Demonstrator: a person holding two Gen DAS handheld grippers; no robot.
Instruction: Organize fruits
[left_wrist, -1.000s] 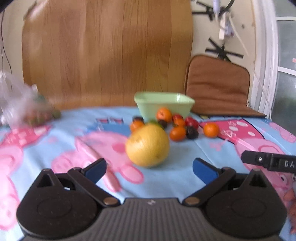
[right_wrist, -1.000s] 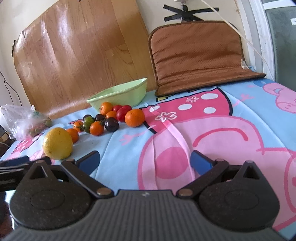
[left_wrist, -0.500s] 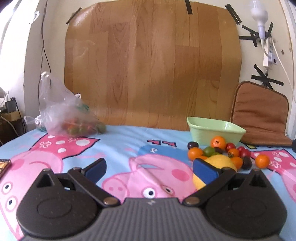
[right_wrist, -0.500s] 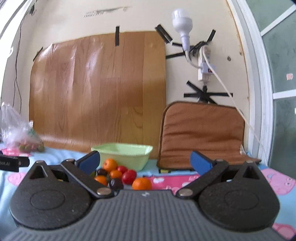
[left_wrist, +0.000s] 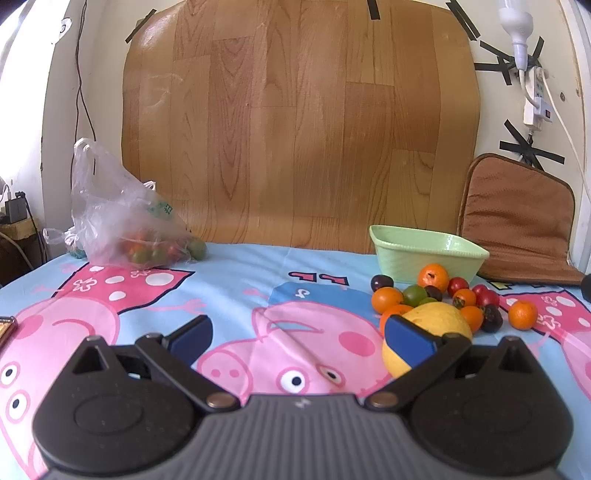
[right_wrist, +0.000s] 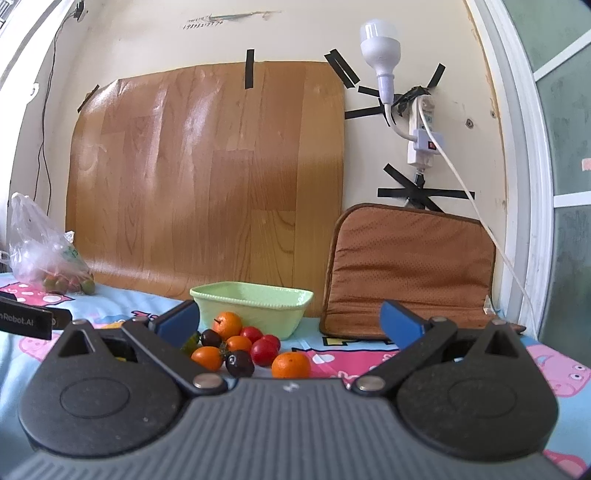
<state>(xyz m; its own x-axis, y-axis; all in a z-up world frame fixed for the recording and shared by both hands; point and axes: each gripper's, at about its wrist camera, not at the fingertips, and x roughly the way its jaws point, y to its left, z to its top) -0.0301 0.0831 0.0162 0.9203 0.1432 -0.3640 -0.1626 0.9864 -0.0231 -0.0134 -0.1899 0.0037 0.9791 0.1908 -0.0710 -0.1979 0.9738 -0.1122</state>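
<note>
A pale green bowl stands empty at the back right of the table; it also shows in the right wrist view. In front of it lies a pile of small fruits: oranges, red, green and dark tomatoes. A big yellow citrus lies just behind my left gripper's right fingertip. My left gripper is open and empty, to the left of the pile. My right gripper is open and empty, in front of the pile and bowl.
A clear plastic bag of fruits sits at the back left. A brown cushion leans on the wall at the right. A wood-pattern sheet covers the wall. The cartoon tablecloth covers the table.
Both grippers have lifted and tilted up from the table. The left view has swung left, so the yellow citrus moved from centre to behind the right fingertip. Both jaws stayed open.
</note>
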